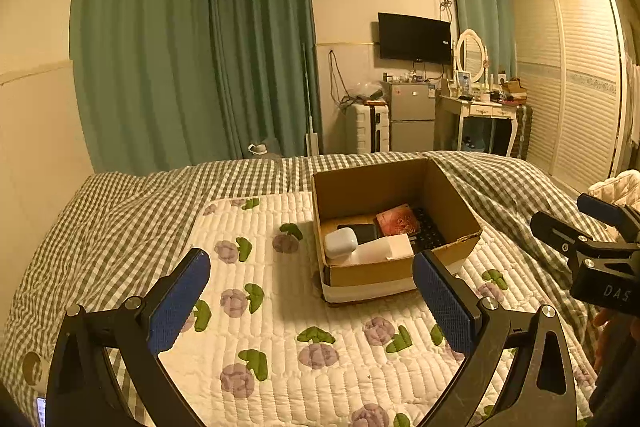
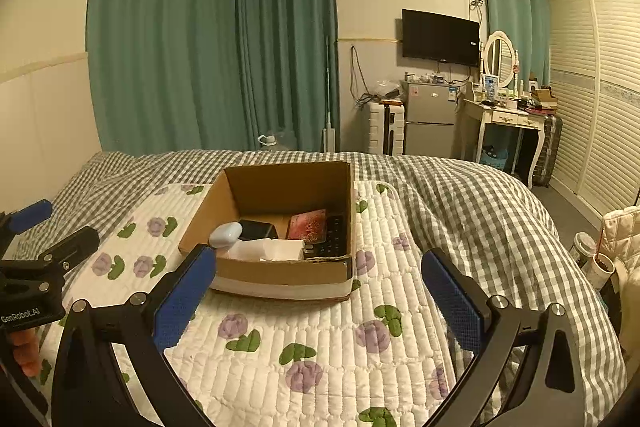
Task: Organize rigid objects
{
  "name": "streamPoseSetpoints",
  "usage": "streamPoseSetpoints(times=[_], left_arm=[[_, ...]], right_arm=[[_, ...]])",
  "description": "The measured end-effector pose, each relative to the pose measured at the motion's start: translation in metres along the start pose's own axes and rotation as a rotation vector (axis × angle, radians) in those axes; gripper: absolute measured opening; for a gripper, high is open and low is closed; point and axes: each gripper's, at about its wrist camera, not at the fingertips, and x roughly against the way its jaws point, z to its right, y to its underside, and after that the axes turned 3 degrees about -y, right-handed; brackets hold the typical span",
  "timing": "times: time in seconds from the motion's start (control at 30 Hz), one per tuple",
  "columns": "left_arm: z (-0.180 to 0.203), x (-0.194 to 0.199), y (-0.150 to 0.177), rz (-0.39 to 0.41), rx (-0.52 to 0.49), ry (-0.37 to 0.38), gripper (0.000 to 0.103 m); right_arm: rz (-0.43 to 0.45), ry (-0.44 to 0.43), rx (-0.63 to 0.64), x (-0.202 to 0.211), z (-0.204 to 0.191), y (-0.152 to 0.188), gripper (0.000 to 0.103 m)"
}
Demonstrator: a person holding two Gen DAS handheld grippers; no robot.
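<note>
A cardboard box (image 1: 400, 223) sits on a white quilted mat (image 1: 280, 307) printed with purple flowers, and the mat lies over a grey checked blanket (image 1: 120, 211) that covers the bed. The box is open at the top, and the rigid things are gathered inside it: a pale rounded case (image 1: 340, 242) near the front left corner, a white rectangular packet (image 1: 384, 249) lying along the front wall, a black flat device (image 1: 362, 231) behind them, a reddish patterned card (image 1: 398, 221) leaning toward the back, and a dark keypad-like item (image 1: 430, 231) on the right side of the floor. The same contents show from the right wrist camera, with the pale case (image 2: 225, 233) to the left and the reddish card (image 2: 307, 225) in the middle. The left gripper (image 1: 312, 301) hovers above the mat in front of the box with its two blue-padded fingers spread wide and nothing between them. The right gripper (image 2: 320, 297) is likewise held wide apart and empty, just in front of the box. Each gripper shows at the edge of the other's view, with fingertips of a hand (image 2: 26, 351) beneath the left one. Behind the bed stand green curtains (image 1: 192, 47), a wall television (image 1: 414, 38), a small fridge (image 1: 412, 115) and a dressing table (image 1: 480, 107).
</note>
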Motion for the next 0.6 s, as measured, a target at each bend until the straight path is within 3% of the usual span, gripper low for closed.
streamPoseSetpoints(times=[0.6], left_arm=[[0.0004,-0.0042,0.0019,-0.025,0.008,0.030,0.103]], right_arm=[[-0.012,-0.007,-0.002,-0.0024,-0.0018,-0.0006,0.103]])
